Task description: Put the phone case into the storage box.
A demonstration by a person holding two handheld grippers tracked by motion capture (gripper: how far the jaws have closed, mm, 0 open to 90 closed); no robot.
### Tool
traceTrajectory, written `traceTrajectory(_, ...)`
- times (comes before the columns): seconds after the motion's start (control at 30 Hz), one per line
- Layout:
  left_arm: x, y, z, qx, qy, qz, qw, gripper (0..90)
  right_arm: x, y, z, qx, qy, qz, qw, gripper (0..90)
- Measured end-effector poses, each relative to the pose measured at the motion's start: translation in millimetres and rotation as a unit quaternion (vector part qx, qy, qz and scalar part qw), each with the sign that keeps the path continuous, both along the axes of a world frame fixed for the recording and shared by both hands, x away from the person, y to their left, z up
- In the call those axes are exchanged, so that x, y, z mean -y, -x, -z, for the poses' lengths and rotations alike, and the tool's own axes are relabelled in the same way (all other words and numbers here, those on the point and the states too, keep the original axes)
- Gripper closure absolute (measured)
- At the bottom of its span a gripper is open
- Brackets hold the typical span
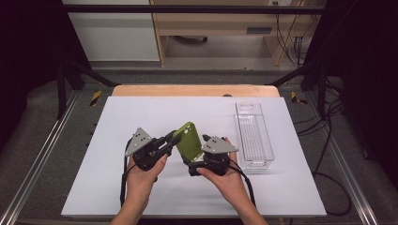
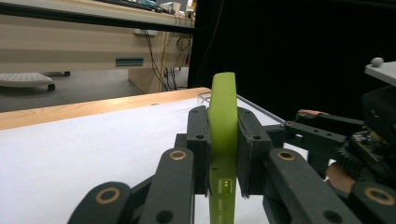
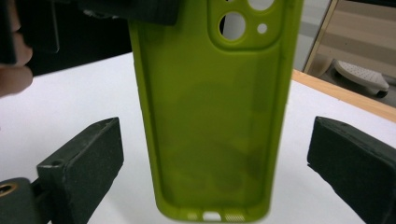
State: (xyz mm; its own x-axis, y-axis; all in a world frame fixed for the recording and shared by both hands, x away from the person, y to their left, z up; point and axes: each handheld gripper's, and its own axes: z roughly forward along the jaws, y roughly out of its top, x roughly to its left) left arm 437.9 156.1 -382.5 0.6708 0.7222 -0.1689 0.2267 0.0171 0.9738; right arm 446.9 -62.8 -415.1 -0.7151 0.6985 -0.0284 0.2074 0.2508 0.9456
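Observation:
A lime-green phone case (image 1: 189,140) hangs above the white board, between my two grippers. My left gripper (image 1: 174,139) is shut on its upper edge; in the left gripper view the case (image 2: 223,121) stands edge-on, with both pads of the left gripper (image 2: 223,135) pressed against it. My right gripper (image 1: 198,154) is open around the lower end. In the right gripper view the case (image 3: 210,107) shows its hollow inside and camera cut-outs, and the right gripper (image 3: 212,158) has a clear gap between each of its fingers (image 3: 88,158) and the case.
A clear plastic tray (image 1: 253,136) lies lengthwise at the right of the white board (image 1: 141,112). A wooden table edge (image 1: 195,90) runs along the back. Black frame posts and cables stand beside the table.

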Motion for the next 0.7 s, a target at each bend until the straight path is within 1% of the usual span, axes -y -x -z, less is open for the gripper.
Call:
traceTrajectory(0.03,0.9,0.9,-0.1,0.002,-0.002,0.0,1.0,77.2,0.0,0.0,0.0,0.0,0.0,0.0,1.0,4.2)
traceTrajectory(0.1,2.6,2.6,-0.1,0.004,-0.004,0.002,1.0,77.2,-2.0,-0.1,2.6,0.0,0.014,0.004,0.9999,4.4)
traceTrajectory(0.17,6.1,3.8,0.9,0.005,-0.012,0.004,0.9999,77.2,1.0,0.9,6.2,-0.002,0.0,0.001,1.0,4.1)
traceTrajectory(0.2,6.1,3.8,0.9,0.005,-0.012,0.004,0.9999,77.2,1.0,0.9,6.2,-0.002,0.0,0.001,1.0,4.1)
traceTrajectory(0.27,9.4,4.1,2.2,0.005,-0.014,0.005,0.9999,77.2,1.4,1.2,7.1,0.006,0.003,0.007,1.0,4.7)
traceTrajectory(0.3,10.9,4.3,2.5,0.004,-0.015,0.006,0.9999,77.2,2.0,1.5,7.1,0.006,-0.001,0.006,1.0,4.5)
traceTrajectory(0.33,12.5,4.6,2.8,0.004,-0.014,0.006,0.9999,77.2,2.5,2.2,7.1,0.012,-0.006,0.006,0.9999,4.2)
traceTrajectory(0.53,21.0,7.1,3.5,0.003,-0.012,0.013,0.9998,77.2,2.5,1.8,7.0,0.017,-0.014,0.008,0.9997,4.4)
traceTrajectory(0.7,23.9,8.4,3.9,0.004,-0.012,0.012,0.9998,77.2,4.7,2.1,6.7,0.016,-0.023,0.012,0.9995,5.3)
